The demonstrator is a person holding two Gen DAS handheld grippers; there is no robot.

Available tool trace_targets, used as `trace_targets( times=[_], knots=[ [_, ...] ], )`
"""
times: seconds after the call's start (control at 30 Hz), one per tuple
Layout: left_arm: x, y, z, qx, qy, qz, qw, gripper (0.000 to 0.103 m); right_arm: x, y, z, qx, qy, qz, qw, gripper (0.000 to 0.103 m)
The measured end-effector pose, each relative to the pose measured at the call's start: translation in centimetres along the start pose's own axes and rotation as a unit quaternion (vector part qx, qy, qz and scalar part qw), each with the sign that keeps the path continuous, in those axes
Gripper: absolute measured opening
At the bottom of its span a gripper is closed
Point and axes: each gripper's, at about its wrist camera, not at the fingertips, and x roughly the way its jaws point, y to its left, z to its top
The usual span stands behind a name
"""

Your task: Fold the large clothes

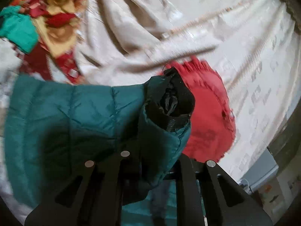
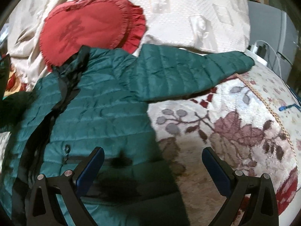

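Green puffy jacket on the bed

The jacket (image 2: 97, 105) lies flat, collar toward the red pillow (image 2: 90, 30), one sleeve (image 2: 188, 71) stretched sideways. The left gripper (image 1: 150, 162) pinches its cuff (image 1: 169, 101); the right gripper (image 2: 152, 162) is wide open.

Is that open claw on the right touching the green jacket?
Cannot tell. In the right wrist view the right gripper is open above the green jacket, but no gap or contact shows plainly.

Teal quilted jacket (image 2: 105, 101) with black lining, red cushion (image 2: 90, 32), floral cream blanket (image 2: 235, 131).
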Motion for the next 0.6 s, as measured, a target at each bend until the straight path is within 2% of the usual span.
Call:
trace_targets(
  times=[0.13, 0.27, 0.33, 0.5, 0.6],
  knots=[
    [5.1, -3.6, -3.3, 0.014, 0.040, -0.042, 0.9982, 0.011, 1.3, -0.5, 0.1, 0.015, 0.024, 0.003, 1.000, 0.103],
    [10.5, -6.3, -8.5, 0.025, 0.102, -0.085, 0.9908, 0.011, 2.3, -0.3, -0.1, 0.013, 0.043, 0.005, 0.999, 0.102],
    [12.8, -6.7, -11.1, 0.014, 0.127, -0.102, 0.9865, 0.011, 2.7, -0.3, -0.2, 0.011, 0.049, 0.003, 0.999, 0.103],
    [16.2, -6.9, -15.2, -0.012, 0.185, -0.145, 0.9720, 0.011, 3.3, -0.3, -0.4, 0.011, 0.060, -0.002, 0.998, 0.103],
    [17.4, -7.9, -16.3, -0.006, 0.225, -0.191, 0.9554, 0.011, 3.6, -0.2, -0.4, 0.012, 0.063, -0.005, 0.998, 0.102]
  ],
)
